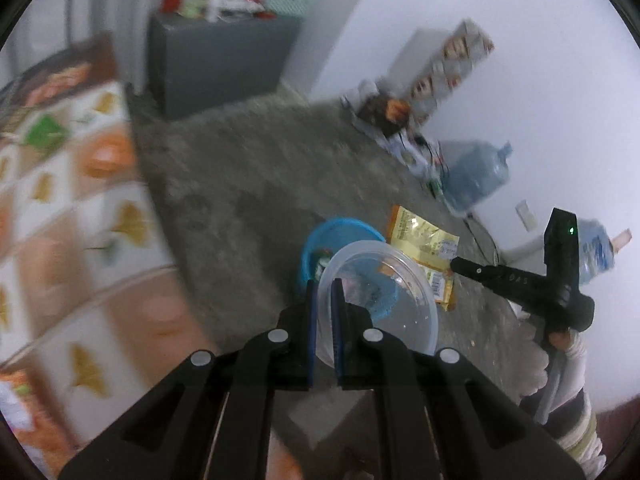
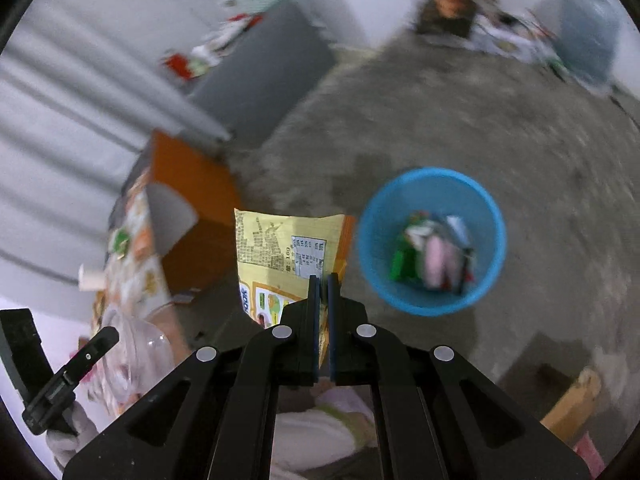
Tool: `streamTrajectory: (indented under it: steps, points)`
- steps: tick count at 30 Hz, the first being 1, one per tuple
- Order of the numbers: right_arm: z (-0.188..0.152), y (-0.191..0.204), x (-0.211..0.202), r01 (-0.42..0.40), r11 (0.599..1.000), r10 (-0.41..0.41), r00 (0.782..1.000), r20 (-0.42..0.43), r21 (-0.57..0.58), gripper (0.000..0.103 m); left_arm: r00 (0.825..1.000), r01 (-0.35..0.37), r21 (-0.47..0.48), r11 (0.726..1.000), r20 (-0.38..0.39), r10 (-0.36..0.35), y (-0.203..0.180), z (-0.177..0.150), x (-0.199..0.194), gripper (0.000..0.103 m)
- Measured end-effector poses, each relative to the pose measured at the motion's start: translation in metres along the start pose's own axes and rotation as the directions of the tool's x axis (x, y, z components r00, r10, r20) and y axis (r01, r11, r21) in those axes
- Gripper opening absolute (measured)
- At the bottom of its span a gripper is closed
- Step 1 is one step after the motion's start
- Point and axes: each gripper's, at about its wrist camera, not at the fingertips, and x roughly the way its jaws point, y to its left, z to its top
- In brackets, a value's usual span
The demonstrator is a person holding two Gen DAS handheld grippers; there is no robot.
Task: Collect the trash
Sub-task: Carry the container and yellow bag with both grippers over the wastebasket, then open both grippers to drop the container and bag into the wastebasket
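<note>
Left wrist view: left gripper (image 1: 325, 285) clamped on rim of clear plastic bowl (image 1: 384, 300), lower centre.
Right wrist view: right gripper (image 2: 323, 280) pinching yellow snack wrapper (image 2: 286, 252), centre.
Bin: blue basket (image 2: 432, 184) on grey floor (image 2: 460, 112), right of wrapper, trash inside.
Blur: heavy in both views.

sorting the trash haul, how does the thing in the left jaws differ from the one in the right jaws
The clear plastic container is see-through and round; the yellow snack wrapper is opaque, flat and printed. The left gripper grips the container by its rim; the right gripper pinches the wrapper at one end. Both are held above the floor near the blue bin.
</note>
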Motion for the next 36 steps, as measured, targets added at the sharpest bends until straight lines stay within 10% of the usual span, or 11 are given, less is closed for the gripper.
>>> streamTrajectory:
  steps: [13, 16, 18, 36]
  points:
    - [0.041, -0.114, 0.084, 0.075, 0.954, -0.068, 0.997, -0.034, 0.289, 0.009, 0.981, 0.022, 0.041, 0.999, -0.192, -0.014, -0.075, 0.017, 0.189, 0.007]
    - [0.050, -0.142, 0.115, 0.042, 0.921, -0.019, 0.998, -0.063, 0.388, 0.037, 0.978, 0.040, 0.000, 0.999, -0.204, -0.039, -0.071, 0.016, 0.225, 0.033]
    - [0.050, -0.157, 0.127, 0.068, 0.902, -0.038, 0.996, -0.078, 0.427, 0.038, 0.980, 0.022, -0.037, 0.999, -0.197, -0.029, -0.063, 0.013, 0.240, 0.034]
    - [0.026, -0.120, 0.067, -0.074, 0.964, 0.071, 0.997, 0.024, 0.256, 0.040, 0.993, 0.112, -0.026, 0.993, -0.022, -0.113, -0.068, 0.005, 0.128, 0.038]
